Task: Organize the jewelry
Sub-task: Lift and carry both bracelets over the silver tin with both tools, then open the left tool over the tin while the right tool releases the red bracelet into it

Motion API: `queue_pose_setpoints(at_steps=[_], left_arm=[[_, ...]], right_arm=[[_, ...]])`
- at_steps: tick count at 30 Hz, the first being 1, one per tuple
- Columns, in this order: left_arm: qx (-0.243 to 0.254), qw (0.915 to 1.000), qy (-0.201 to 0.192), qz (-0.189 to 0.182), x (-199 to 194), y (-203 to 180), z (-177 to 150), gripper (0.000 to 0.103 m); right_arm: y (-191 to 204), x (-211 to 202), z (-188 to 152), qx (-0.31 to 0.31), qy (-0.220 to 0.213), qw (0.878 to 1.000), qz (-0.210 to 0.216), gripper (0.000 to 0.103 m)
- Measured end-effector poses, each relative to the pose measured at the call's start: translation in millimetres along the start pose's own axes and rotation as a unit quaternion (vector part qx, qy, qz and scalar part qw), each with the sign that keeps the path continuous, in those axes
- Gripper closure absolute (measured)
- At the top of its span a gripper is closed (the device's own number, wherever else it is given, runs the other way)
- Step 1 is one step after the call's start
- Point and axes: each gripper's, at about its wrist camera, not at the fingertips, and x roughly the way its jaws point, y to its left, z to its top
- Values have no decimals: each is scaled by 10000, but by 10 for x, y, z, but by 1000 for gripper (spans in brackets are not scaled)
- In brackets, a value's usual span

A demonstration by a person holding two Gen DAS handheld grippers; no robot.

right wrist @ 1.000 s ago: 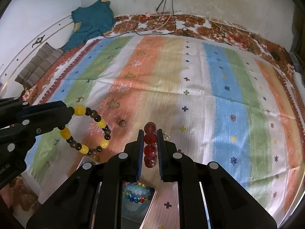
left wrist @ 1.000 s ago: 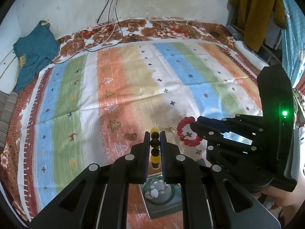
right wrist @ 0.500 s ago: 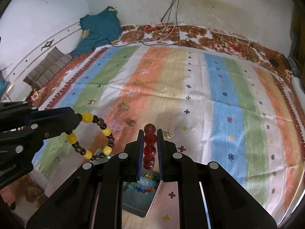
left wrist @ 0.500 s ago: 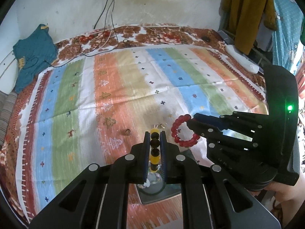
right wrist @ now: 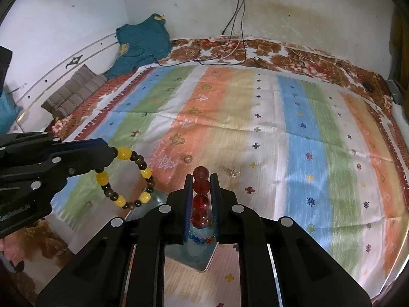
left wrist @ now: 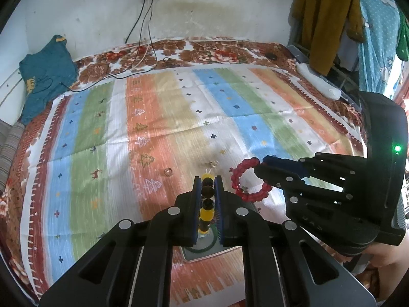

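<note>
My left gripper [left wrist: 207, 179] is shut on a yellow-and-brown bead bracelet [left wrist: 207, 213], held in the air; its loop shows in the right wrist view [right wrist: 127, 176]. My right gripper [right wrist: 202, 176] is shut on a red bead bracelet [right wrist: 201, 197]; its loop shows in the left wrist view [left wrist: 245, 181]. Below both grippers lies a small grey jewelry tray [left wrist: 196, 252], largely hidden by the fingers; in the right wrist view [right wrist: 194, 255] it holds a multicoloured bead string [right wrist: 200, 239]. A small ring [left wrist: 168, 171] and a small pale earring [left wrist: 211, 164] lie on the striped cloth beyond.
A striped cloth [left wrist: 158, 117] covers the bed. A teal garment [left wrist: 43, 76] lies at the far left, cables [left wrist: 138, 61] run along the far edge, folded striped fabric [right wrist: 76, 92] sits left, and clothes [left wrist: 327, 20] hang at the right.
Both grippers have risen and pulled back with their bracelets still held; the tray, ring and earring look smaller and lower in view, and more of the wall shows.
</note>
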Motion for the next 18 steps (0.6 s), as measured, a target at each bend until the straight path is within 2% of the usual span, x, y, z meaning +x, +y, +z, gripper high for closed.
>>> queue_pose_setpoints(at_steps=[18], left_arm=[[47,10000,-9,-49,-96,-124,-140,93]], right_arm=[[71,-122,-133,-79,-19,9999,85,89]])
